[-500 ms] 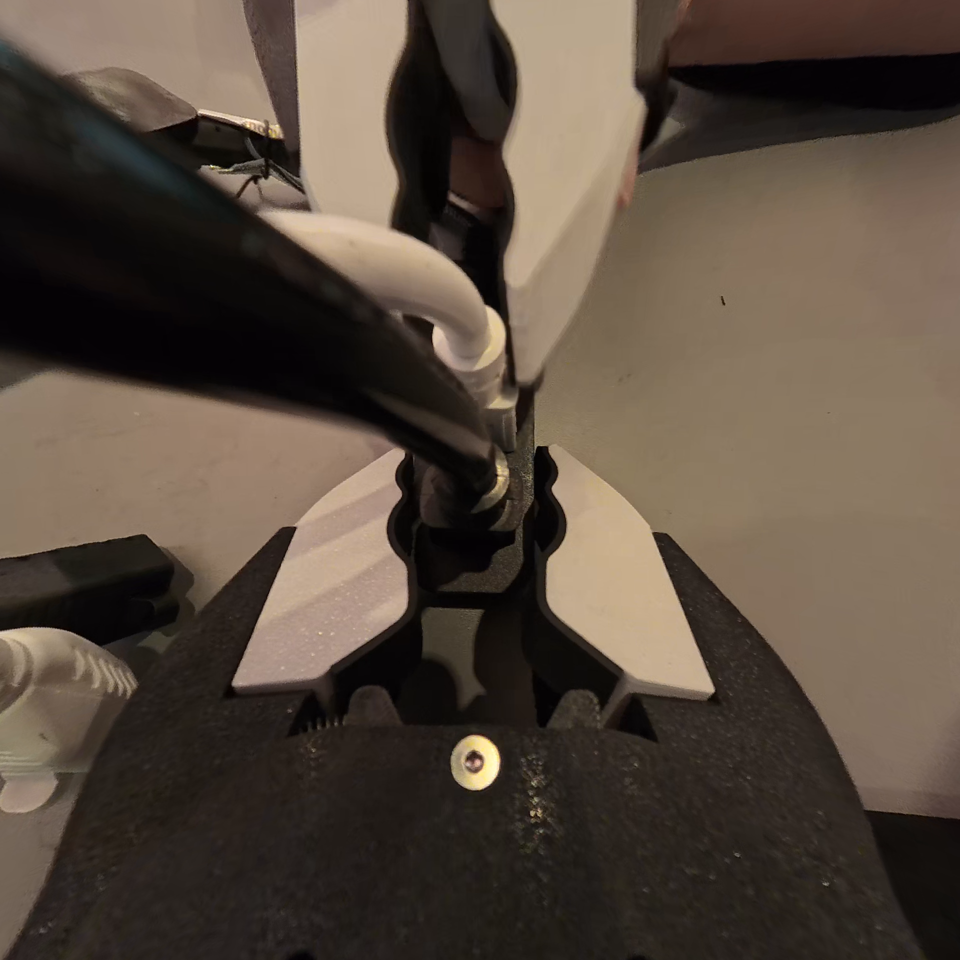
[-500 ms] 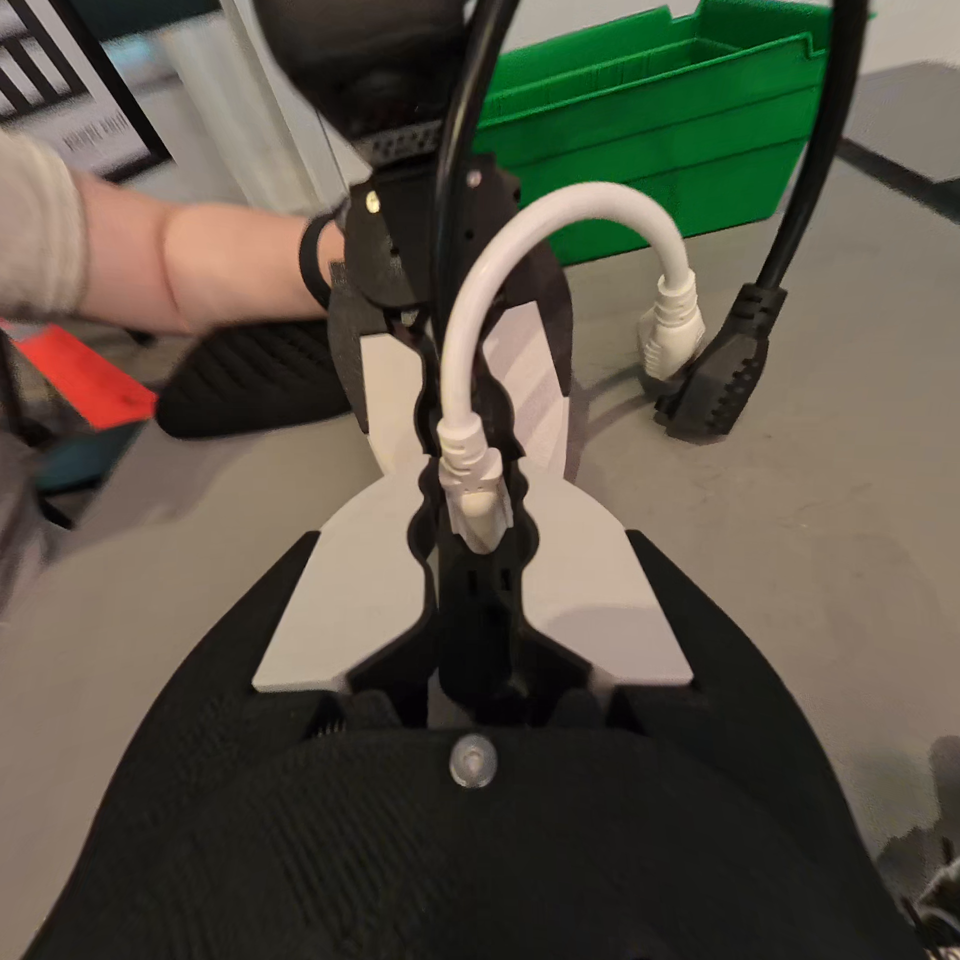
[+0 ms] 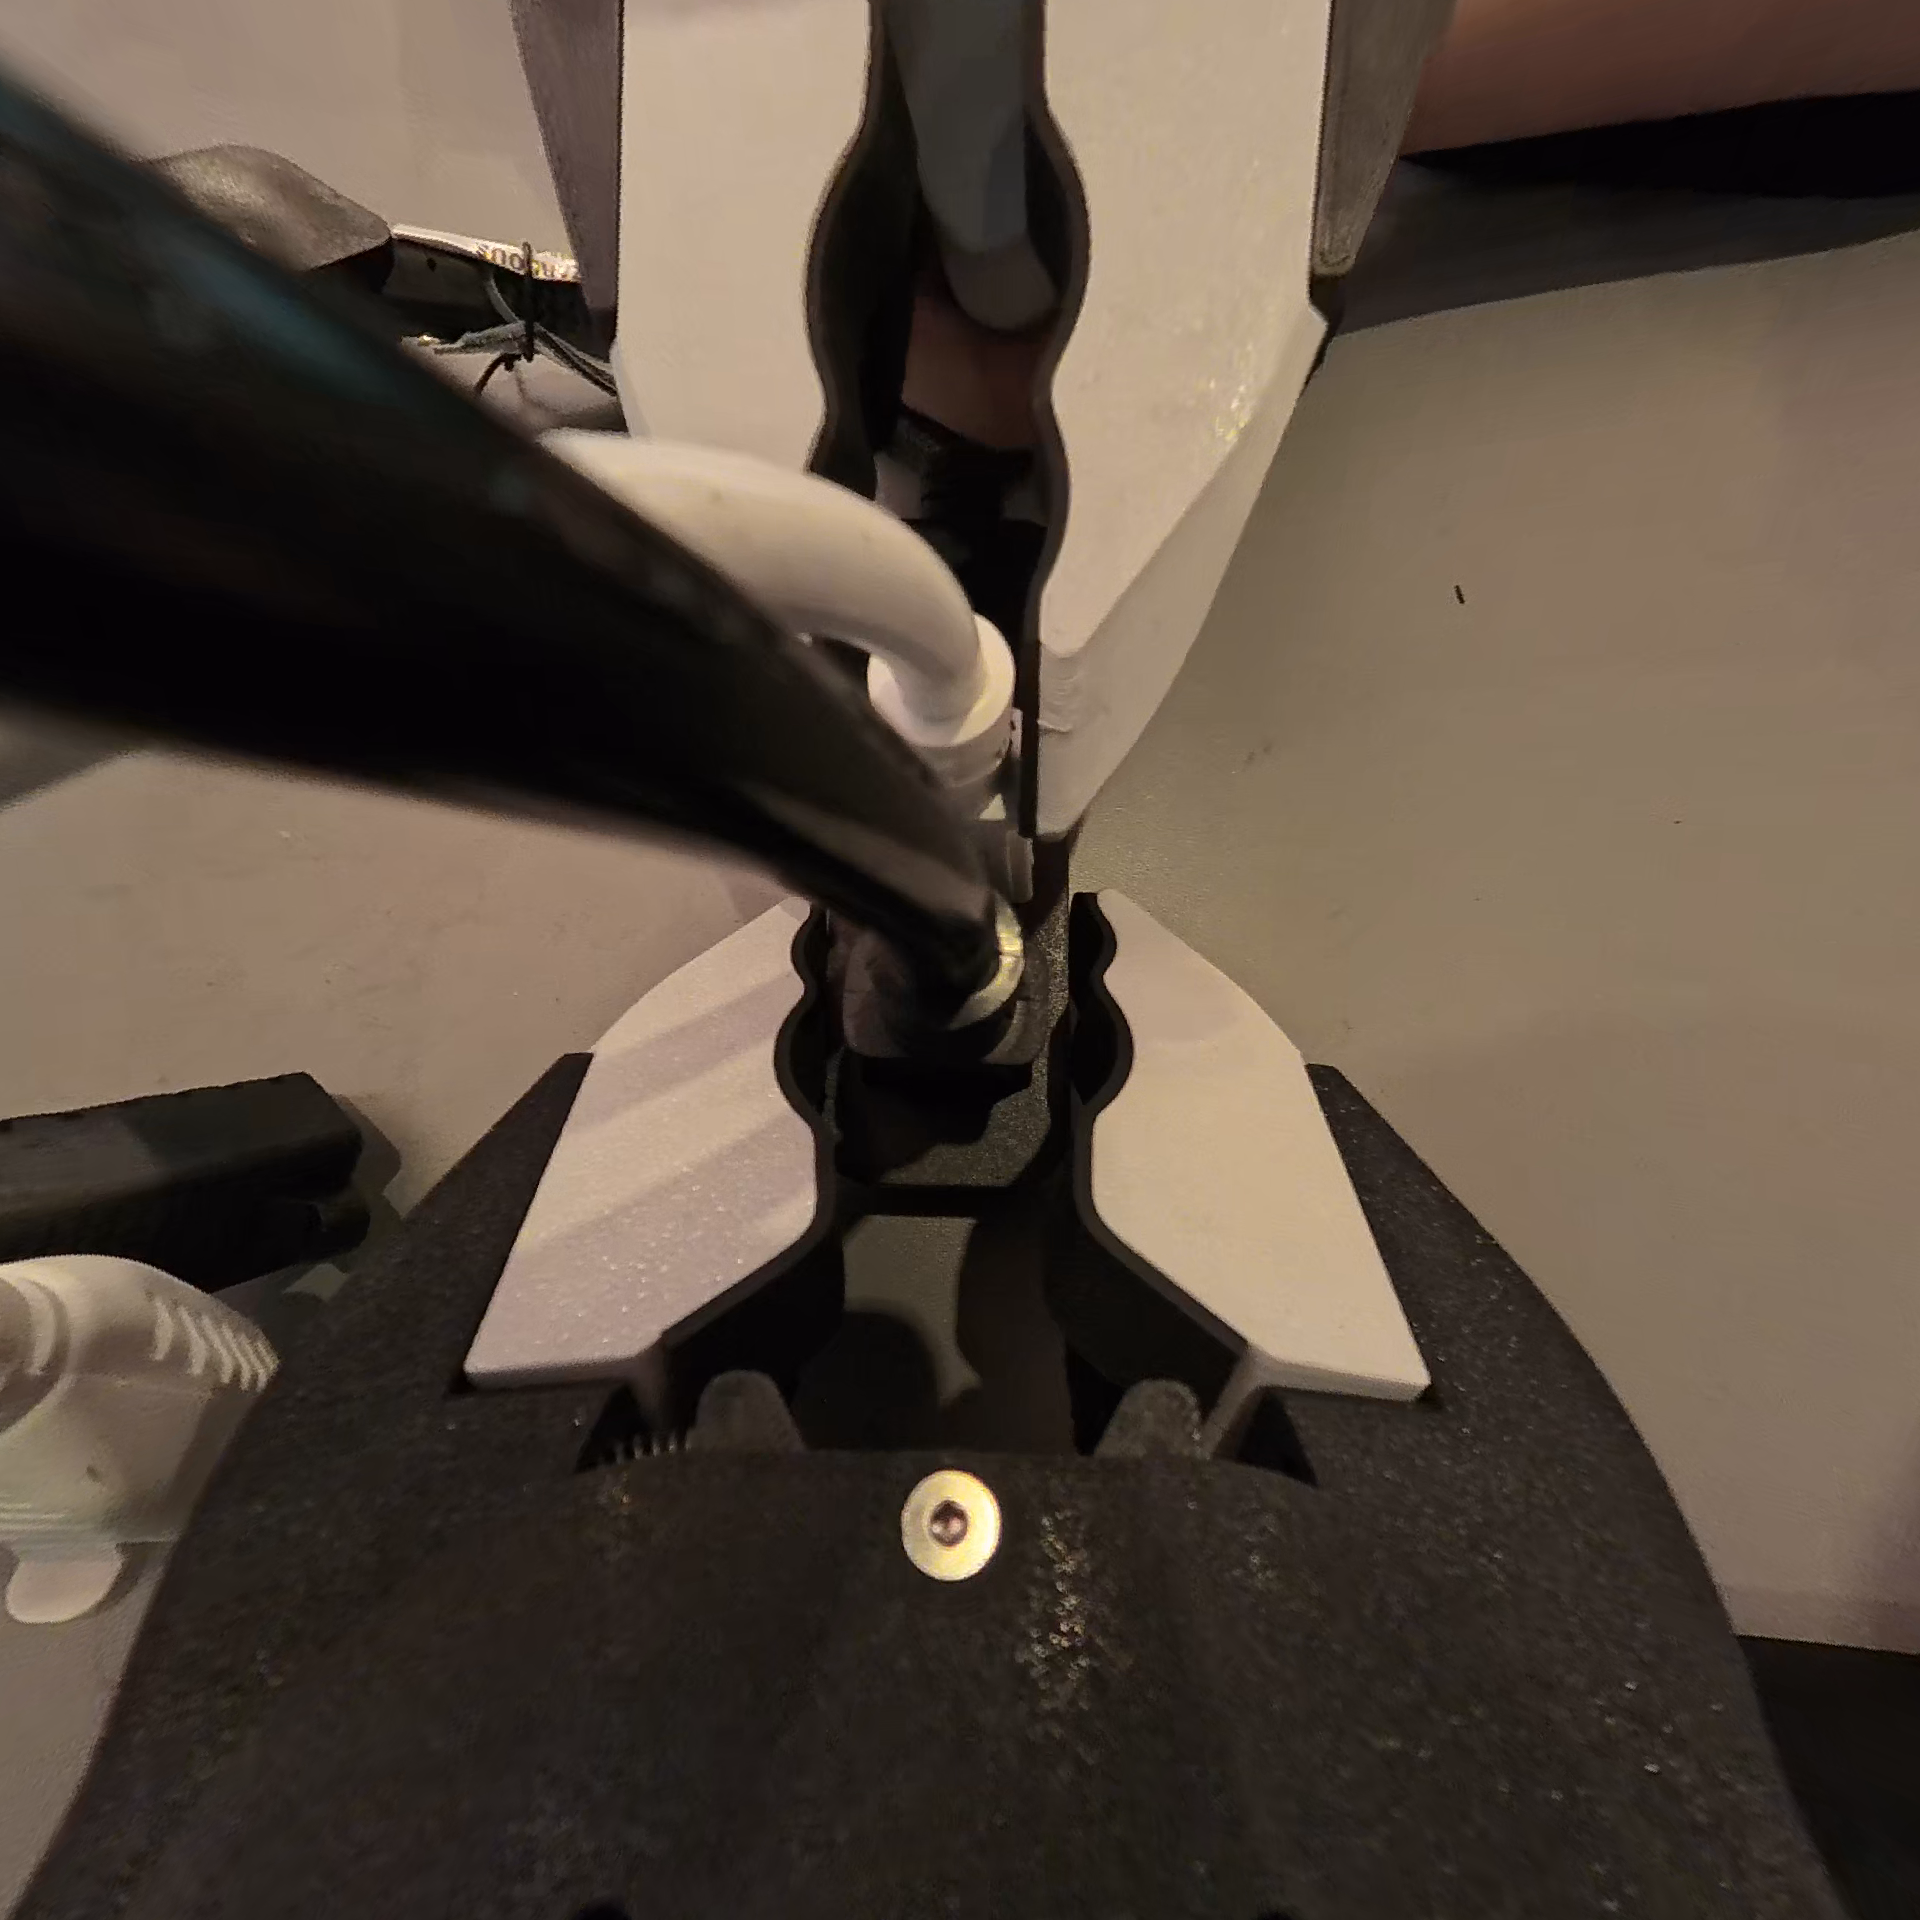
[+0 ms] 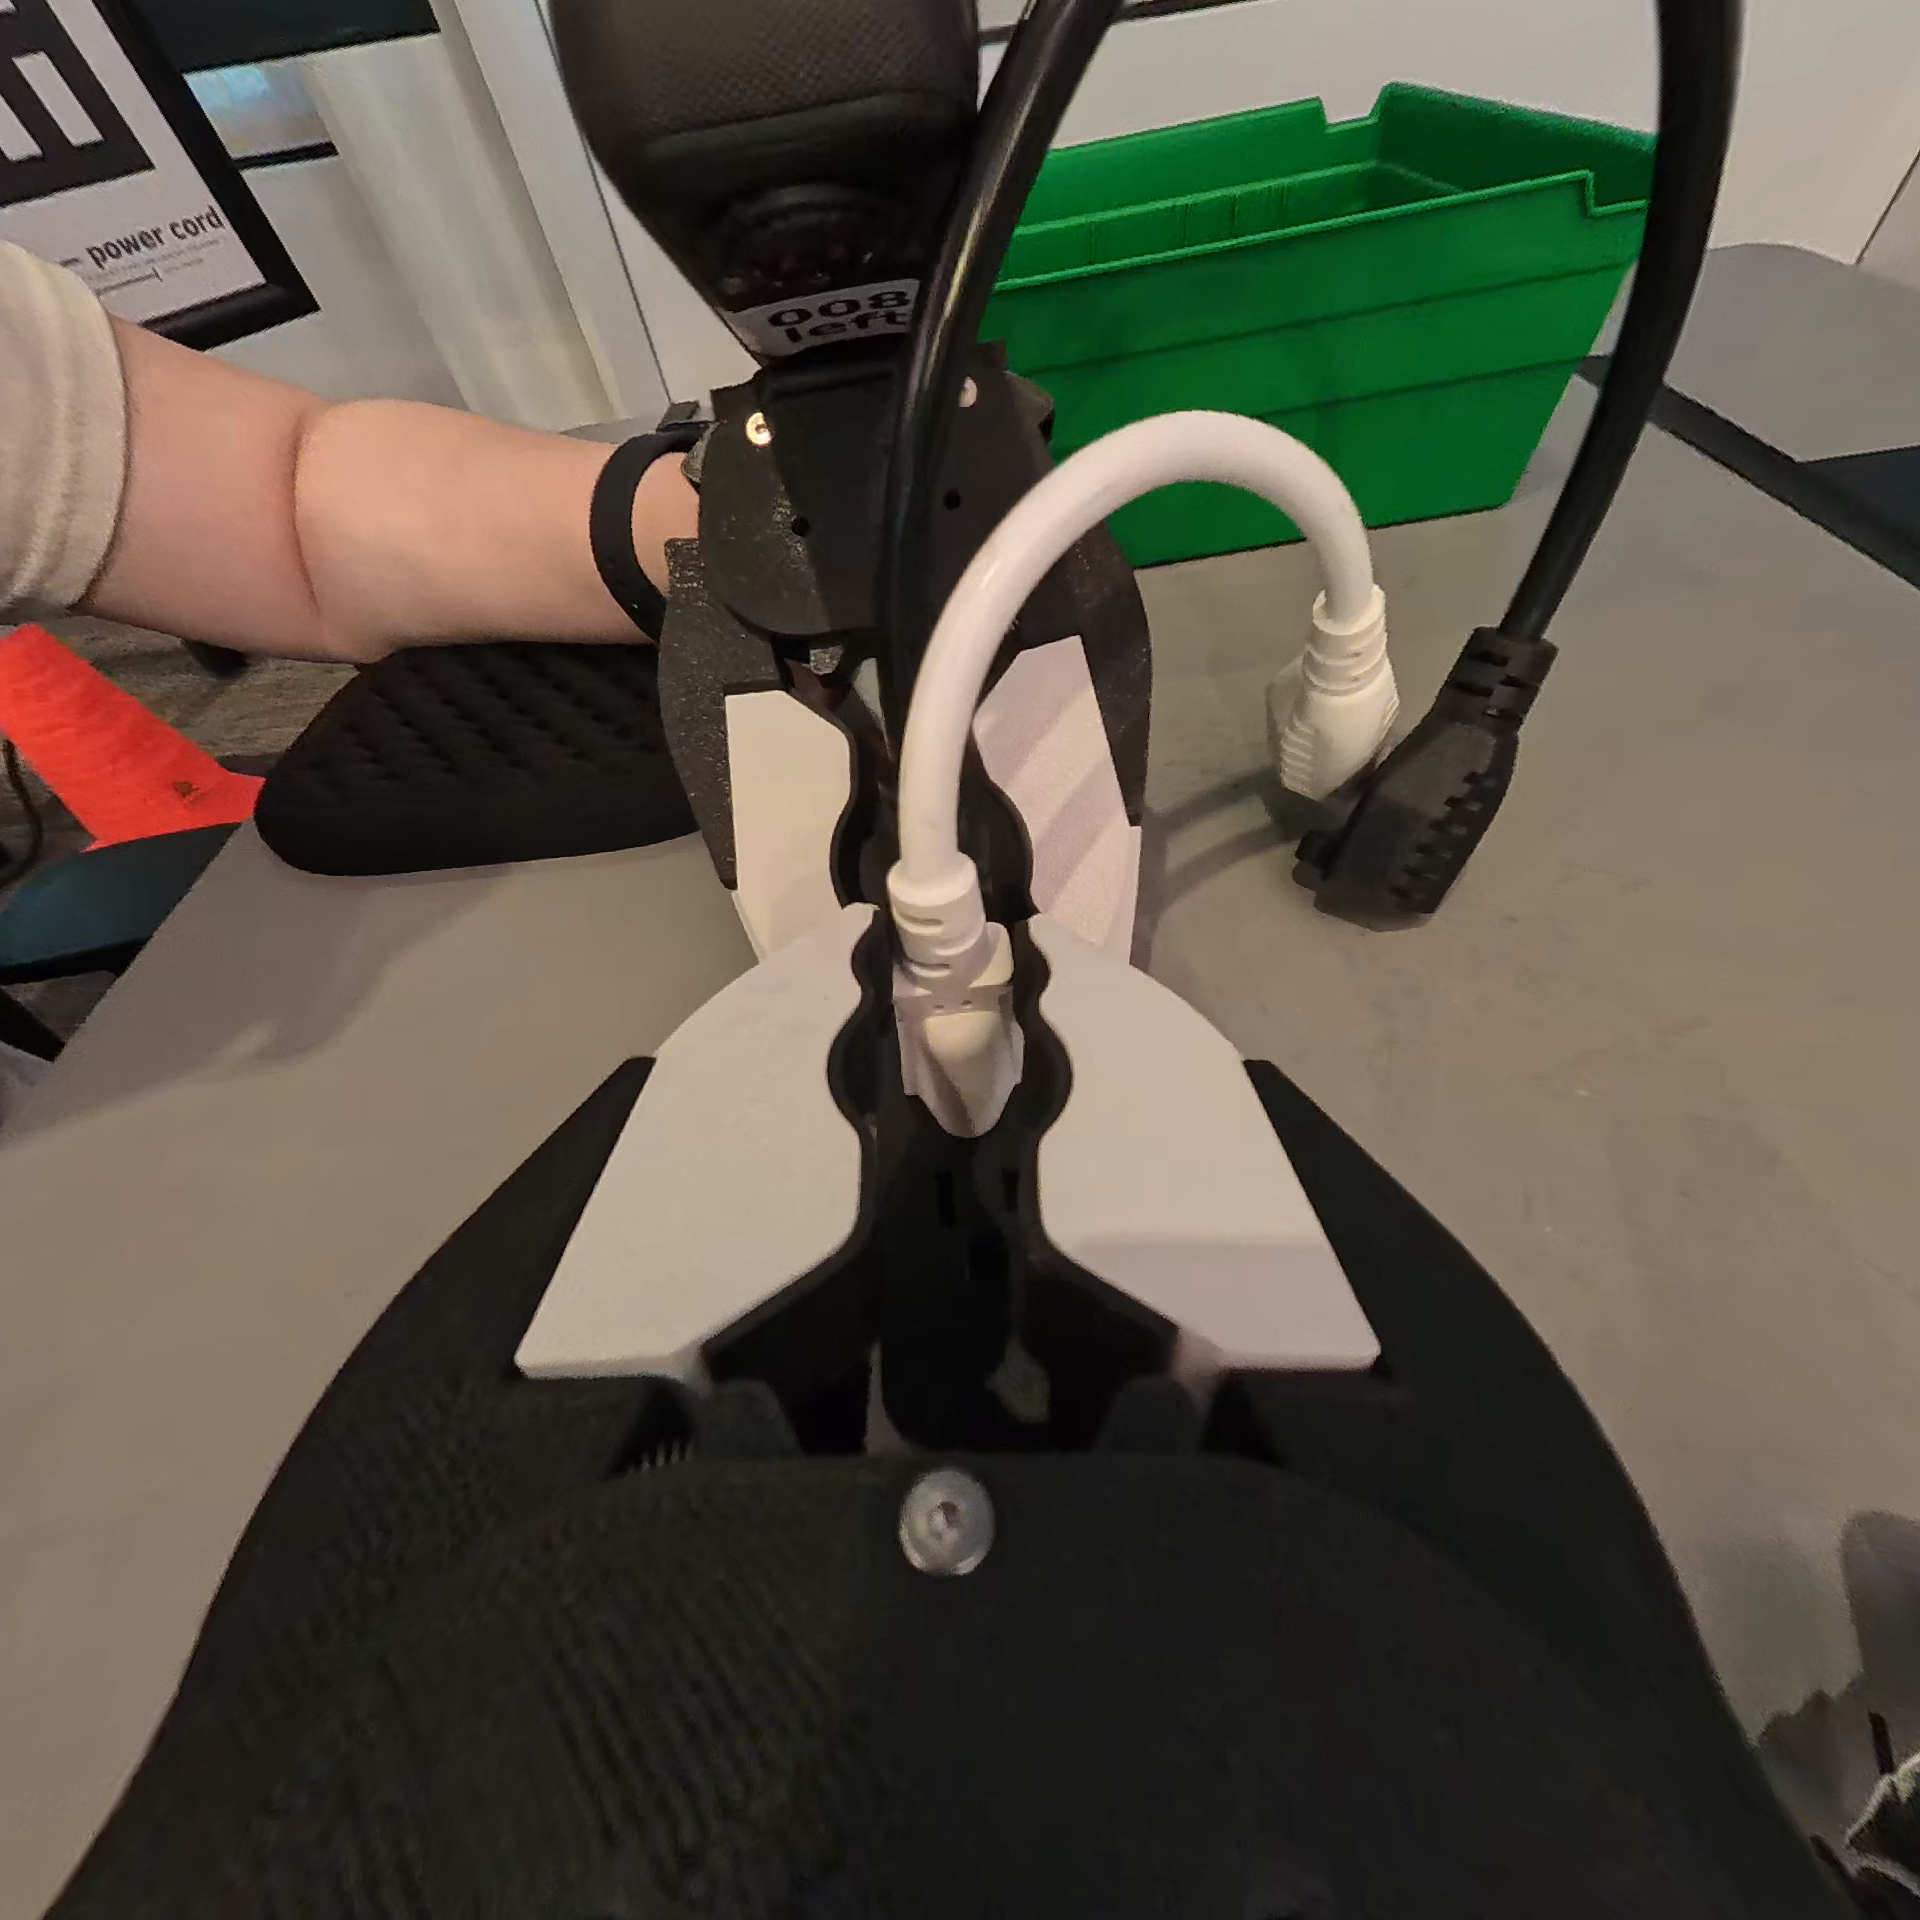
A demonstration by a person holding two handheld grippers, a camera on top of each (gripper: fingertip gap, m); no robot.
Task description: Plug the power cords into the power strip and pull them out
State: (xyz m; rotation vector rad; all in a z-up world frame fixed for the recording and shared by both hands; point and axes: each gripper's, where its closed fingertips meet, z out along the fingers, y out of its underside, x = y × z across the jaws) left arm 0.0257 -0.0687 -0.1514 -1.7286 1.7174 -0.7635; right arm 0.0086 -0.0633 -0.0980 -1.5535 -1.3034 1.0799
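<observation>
My left gripper (image 3: 940, 935) is shut on the cord end of a narrow black power strip (image 3: 935, 1060). The strip's thick black cord (image 3: 436, 582) rises out of it to the left. My right gripper (image 4: 951, 935) faces the left one and is shut on a white plug (image 4: 956, 1029) that is seated in the strip (image 4: 966, 1226). The white cord (image 4: 1122, 468) arcs over to its other end (image 4: 1340, 696), which lies on the table beside a flat black plug (image 4: 1423, 790). In the left wrist view the right gripper (image 3: 1023, 769) hangs over the strip.
A green plastic bin (image 4: 1299, 343) stands at the back of the grey table (image 4: 1558, 1195). A person's forearm (image 4: 395, 540) with a black wristband reaches in from the left. A black mesh pad (image 4: 468, 758) lies under it. A framed sign (image 4: 125, 208) stands at the back left. My hands' fingertips stand some 5 cm from each other.
Both grips hold as before. The two grippers sit slightly closer together and the right wrist view is tilted a little higher. The white plug stays in the strip.
</observation>
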